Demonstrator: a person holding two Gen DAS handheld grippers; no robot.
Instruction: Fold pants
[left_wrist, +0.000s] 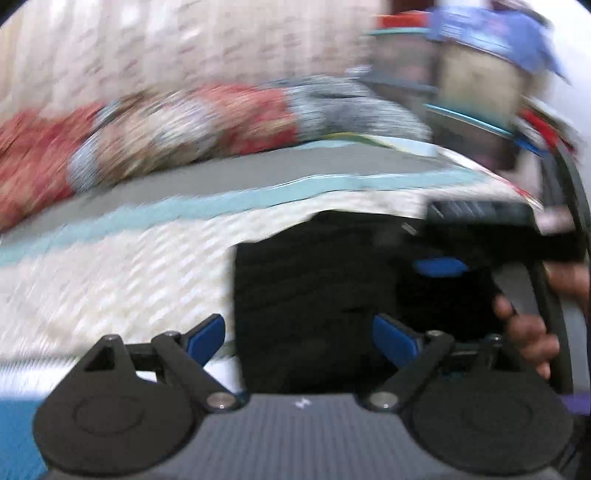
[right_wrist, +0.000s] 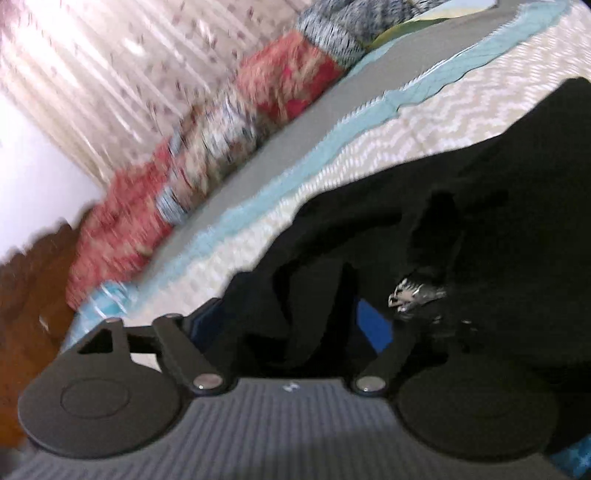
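Pants (left_wrist: 317, 295): black, bunched, lying on zigzag bedspread (left_wrist: 110, 280) | left gripper (left_wrist: 299, 338): spread, nothing pinched | right gripper (right_wrist: 291, 321): spread, cloth loose between fingers | containers: blurred shelf (left_wrist: 476, 74), contents unreadable

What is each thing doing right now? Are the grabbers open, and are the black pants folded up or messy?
Left gripper: open, nothing between the blue pads.
Right gripper: jaws spread, black cloth bunched between them, grip unclear.
Black pants: lying on the bed, flat and straight-edged by the left gripper, rumpled by the right.
Bedspread: spread flat under the pants.
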